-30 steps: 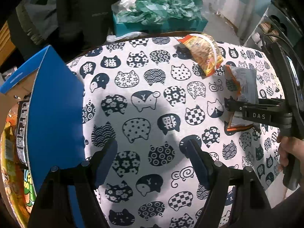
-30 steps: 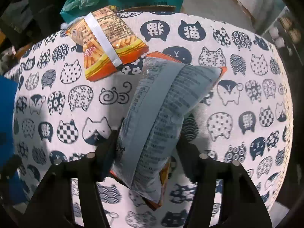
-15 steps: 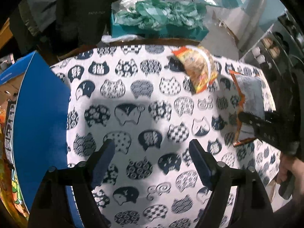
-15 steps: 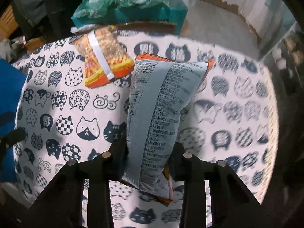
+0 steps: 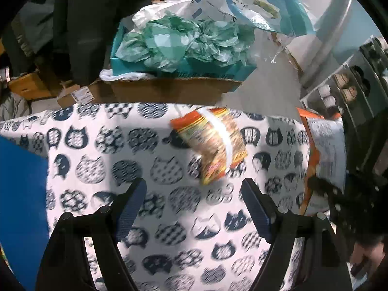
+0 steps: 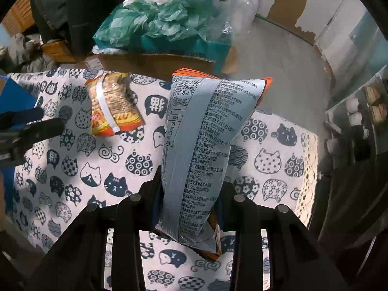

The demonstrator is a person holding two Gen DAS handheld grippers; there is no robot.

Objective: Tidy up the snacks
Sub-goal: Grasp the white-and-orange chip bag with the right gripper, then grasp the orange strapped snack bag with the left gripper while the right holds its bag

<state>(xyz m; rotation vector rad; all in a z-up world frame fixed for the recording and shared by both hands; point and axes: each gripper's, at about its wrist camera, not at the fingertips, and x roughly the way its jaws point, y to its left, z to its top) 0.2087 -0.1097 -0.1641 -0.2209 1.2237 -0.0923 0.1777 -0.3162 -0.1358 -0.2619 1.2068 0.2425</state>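
The grey snack bag [image 6: 201,145] is pinched by the right tool [image 6: 188,194] and held above the surface [image 6: 274,160] — the left tool [image 5: 194,206] is spread, near the orange packet [image 5: 213,143].

**Left gripper open over the cat cloth**

The left gripper [image 5: 194,203] hangs with its jaws wide apart above the cat-print cloth [image 5: 101,150], holding nothing. Just beyond its fingertips, an orange snack bag [image 5: 213,143] lies on the cloth. Right of that bag, a grey bag [image 5: 327,150] sits pinched in the right gripper [image 5: 339,194]. A blue box [image 5: 21,194] stands at the cloth's left edge.
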